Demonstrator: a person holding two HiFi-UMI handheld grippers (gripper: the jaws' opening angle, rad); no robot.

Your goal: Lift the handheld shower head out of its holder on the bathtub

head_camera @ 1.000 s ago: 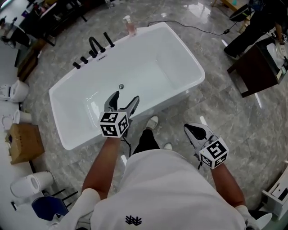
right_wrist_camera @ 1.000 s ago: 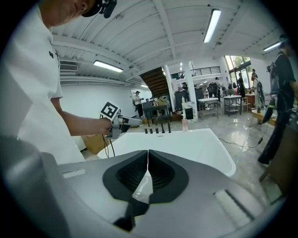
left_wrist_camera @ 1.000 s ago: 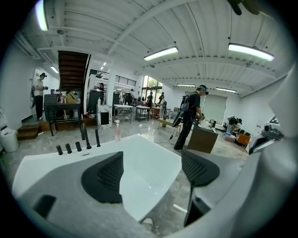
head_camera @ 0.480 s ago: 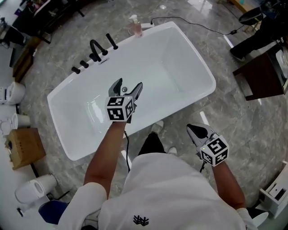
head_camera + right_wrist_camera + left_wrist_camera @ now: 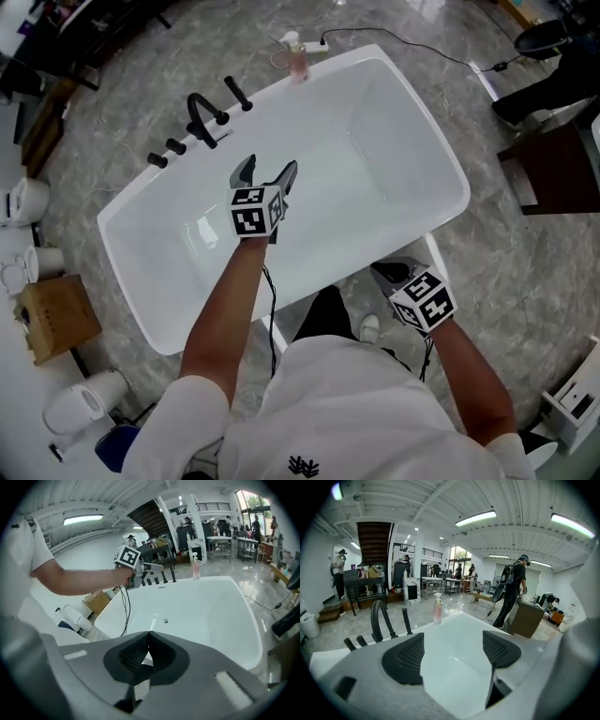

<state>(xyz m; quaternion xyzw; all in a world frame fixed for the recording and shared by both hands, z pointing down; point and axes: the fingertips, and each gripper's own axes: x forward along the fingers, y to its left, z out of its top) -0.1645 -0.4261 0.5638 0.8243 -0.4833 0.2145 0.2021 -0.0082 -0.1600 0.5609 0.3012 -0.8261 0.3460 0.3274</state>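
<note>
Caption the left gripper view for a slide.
Open left gripper hovers over white rectangular bathtub, facing black handheld shower head upright on its rim.

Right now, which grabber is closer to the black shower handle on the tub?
Left. The left gripper hangs open over the tub, short of the shower head on its far rim. The right gripper is shut, outside the near rim.

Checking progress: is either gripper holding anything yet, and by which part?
Nothing is held. The left gripper has its jaws open over the tub; the right gripper is shut and empty.
</note>
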